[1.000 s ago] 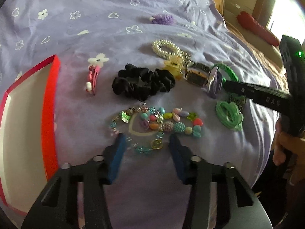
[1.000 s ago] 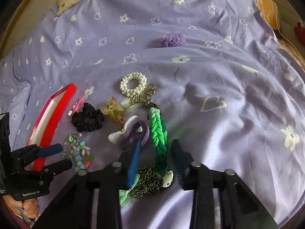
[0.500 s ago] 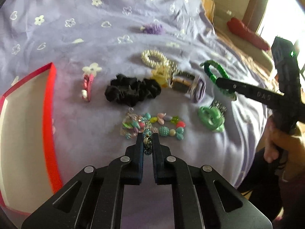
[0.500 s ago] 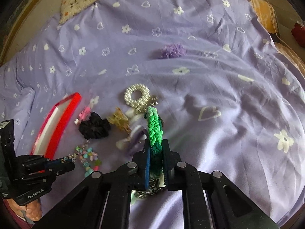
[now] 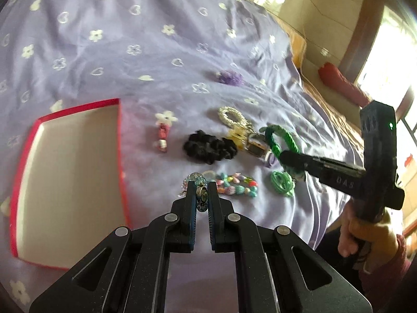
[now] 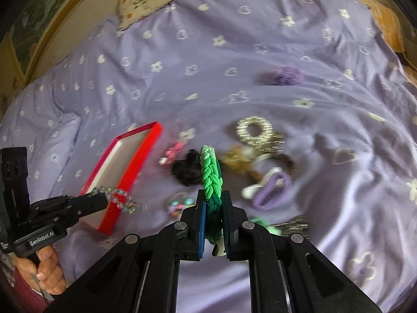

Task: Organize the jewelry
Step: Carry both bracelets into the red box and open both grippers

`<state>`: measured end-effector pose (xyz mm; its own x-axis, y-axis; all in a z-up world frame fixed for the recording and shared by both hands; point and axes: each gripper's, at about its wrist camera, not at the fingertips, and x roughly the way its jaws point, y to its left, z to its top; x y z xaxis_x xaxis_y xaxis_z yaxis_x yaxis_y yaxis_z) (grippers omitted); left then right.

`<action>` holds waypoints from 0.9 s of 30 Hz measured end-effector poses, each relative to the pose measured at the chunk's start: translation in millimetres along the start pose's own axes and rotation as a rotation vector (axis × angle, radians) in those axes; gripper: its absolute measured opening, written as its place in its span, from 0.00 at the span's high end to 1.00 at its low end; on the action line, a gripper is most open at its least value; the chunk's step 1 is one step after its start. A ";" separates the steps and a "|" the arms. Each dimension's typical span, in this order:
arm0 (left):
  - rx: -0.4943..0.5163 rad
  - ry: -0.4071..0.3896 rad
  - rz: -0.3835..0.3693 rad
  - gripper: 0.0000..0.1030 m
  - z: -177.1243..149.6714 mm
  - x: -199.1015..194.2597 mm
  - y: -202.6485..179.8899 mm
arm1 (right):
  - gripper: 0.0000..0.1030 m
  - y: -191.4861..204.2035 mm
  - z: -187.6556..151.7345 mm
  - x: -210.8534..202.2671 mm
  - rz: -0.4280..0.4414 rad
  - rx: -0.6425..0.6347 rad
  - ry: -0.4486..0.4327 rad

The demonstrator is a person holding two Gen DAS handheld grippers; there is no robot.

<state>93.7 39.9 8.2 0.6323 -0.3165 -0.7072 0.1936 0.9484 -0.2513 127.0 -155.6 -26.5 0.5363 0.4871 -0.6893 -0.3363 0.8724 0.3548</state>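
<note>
Box (image 5: 67, 182) left of scrunchie (image 5: 208, 147); pearl ring (image 5: 232, 116) behind; beaded bracelet (image 5: 235, 185) before.

Both tongs, left (image 5: 201, 191) and right (image 6: 213, 203), are matte black with blue pads (image 6: 202, 224) and silver rivets (image 5: 172, 217). Beside the left tongs' white "GenRobot.AI" lettering (image 6: 41, 239), a maroon sleeve (image 6: 24, 290) covers the wrist.

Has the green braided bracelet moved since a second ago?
Yes. The green braided bracelet, clamped in the right gripper, is lifted off the bedspread; it lay flat beside the purple hair tie, and now stands up in front of the black scrunchie.
</note>
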 end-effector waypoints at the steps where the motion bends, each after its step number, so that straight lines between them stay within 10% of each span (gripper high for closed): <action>1: -0.014 -0.007 0.008 0.94 -0.6 -4.3 6.4 | 0.90 7.3 0.2 2.9 0.015 -0.008 0.006; 27: -0.274 -0.082 0.209 0.94 -31.0 -53.5 151.8 | 0.90 171.2 -6.3 97.1 0.278 -0.189 0.175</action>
<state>66.0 200.1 -12.6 0.6971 -0.1026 -0.7096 -0.1481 0.9477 -0.2826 116.7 40.8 -36.7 0.2689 0.6756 -0.6865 -0.5963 0.6765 0.4321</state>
